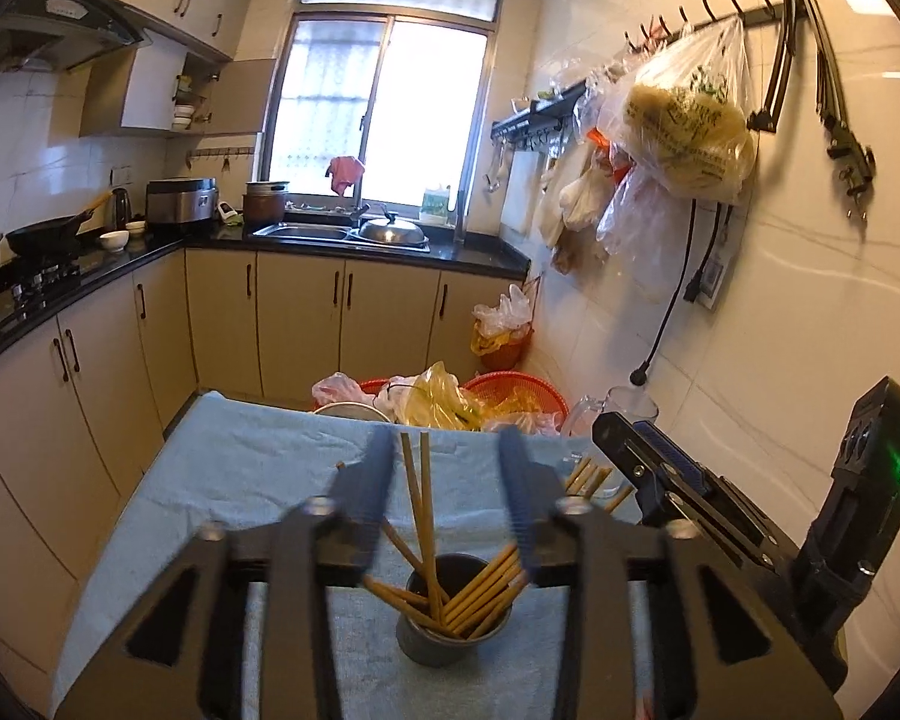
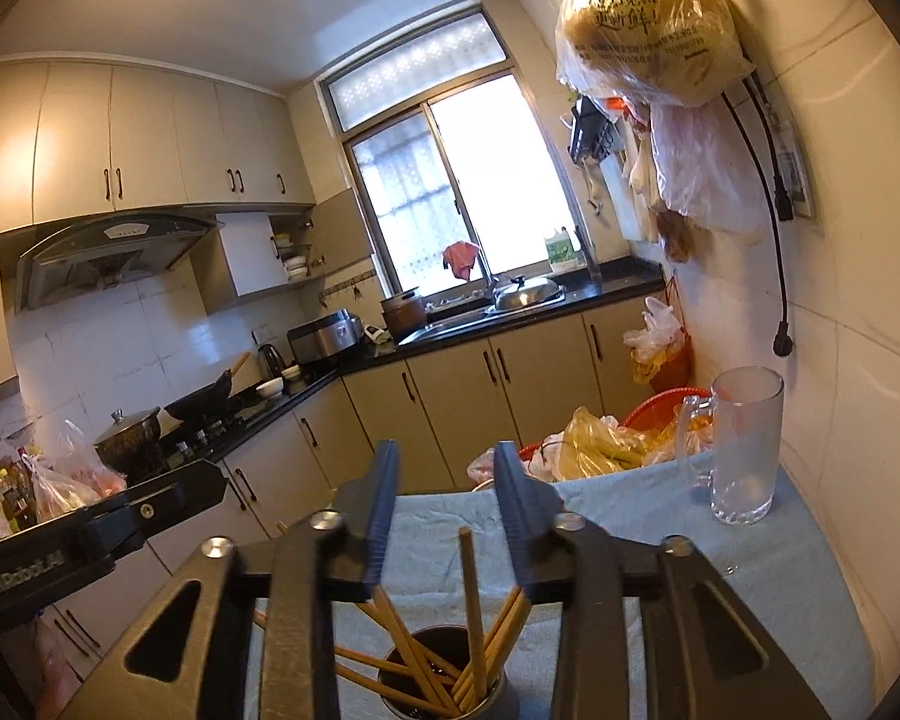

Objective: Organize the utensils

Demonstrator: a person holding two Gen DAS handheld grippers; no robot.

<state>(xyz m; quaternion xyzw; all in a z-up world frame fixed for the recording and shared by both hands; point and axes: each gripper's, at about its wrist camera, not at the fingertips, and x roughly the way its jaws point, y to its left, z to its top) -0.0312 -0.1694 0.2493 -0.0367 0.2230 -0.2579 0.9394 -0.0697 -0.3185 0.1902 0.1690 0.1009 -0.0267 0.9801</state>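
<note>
A dark metal cup (image 1: 435,639) stands on the light blue cloth (image 1: 240,480) with several bamboo chopsticks (image 1: 480,591) leaning in it. In the left wrist view my left gripper (image 1: 447,441) hovers open just above the cup. Two upright chopsticks (image 1: 417,492) rise between its blue pads without touching them. In the right wrist view my right gripper (image 2: 447,450) is also open over the same cup (image 2: 498,699). One upright chopstick (image 2: 469,576) stands free in its gap. Each gripper shows at the edge of the other's view: the right gripper (image 1: 630,444), the left gripper (image 2: 168,495).
An empty glass mug (image 2: 744,450) stands at the cloth's far right corner, by the tiled wall. Red baskets with plastic bags (image 1: 450,399) sit beyond the table's far edge. Full bags (image 1: 684,132) hang from wall hooks on the right. Counter and cabinets (image 1: 114,324) run along the left.
</note>
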